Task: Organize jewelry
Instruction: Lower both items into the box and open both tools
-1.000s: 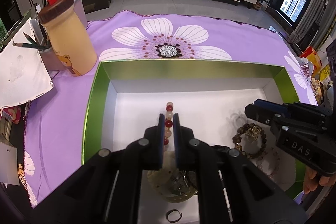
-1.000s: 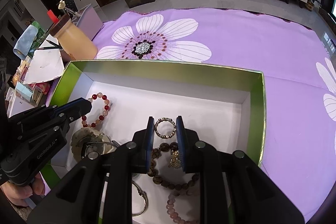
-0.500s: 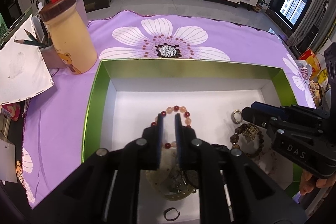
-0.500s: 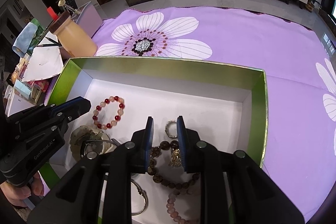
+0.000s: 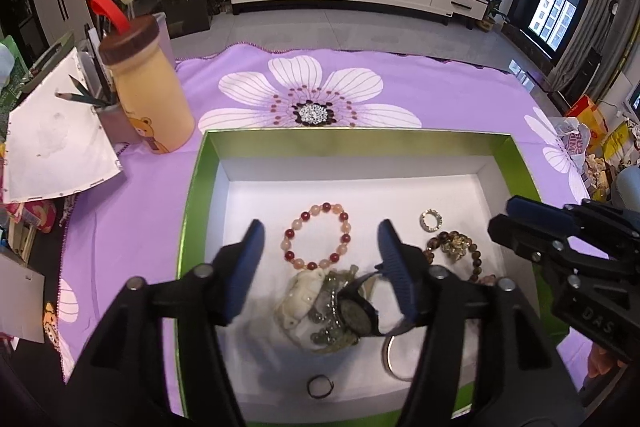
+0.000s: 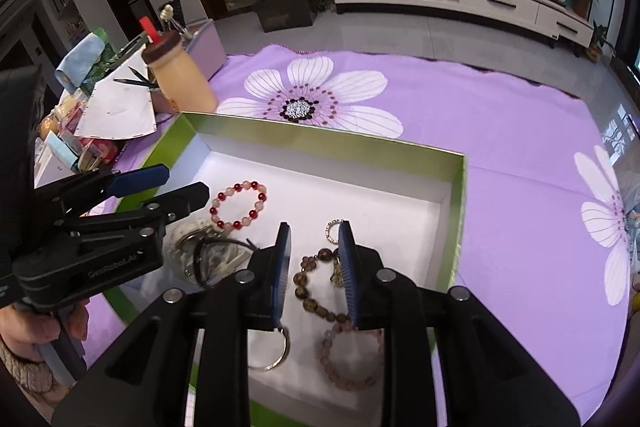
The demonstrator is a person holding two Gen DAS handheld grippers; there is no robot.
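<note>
Two grippers hover over your green box [image 5: 192, 211]. Your left gripper [image 5: 320, 247] has just been opening and stands spread, nothing between its jaws; the red bead bracelet [image 5: 318, 235] lies flat on the box floor below. Your right gripper [image 6: 314, 251] has just been parting too, empty, with the small ring [image 6: 333, 227] in the box just beyond its tips.

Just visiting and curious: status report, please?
Left gripper just opened, empty. Right gripper just opened, empty. Red bead bracelet lying in box. Nothing in the way.
</note>
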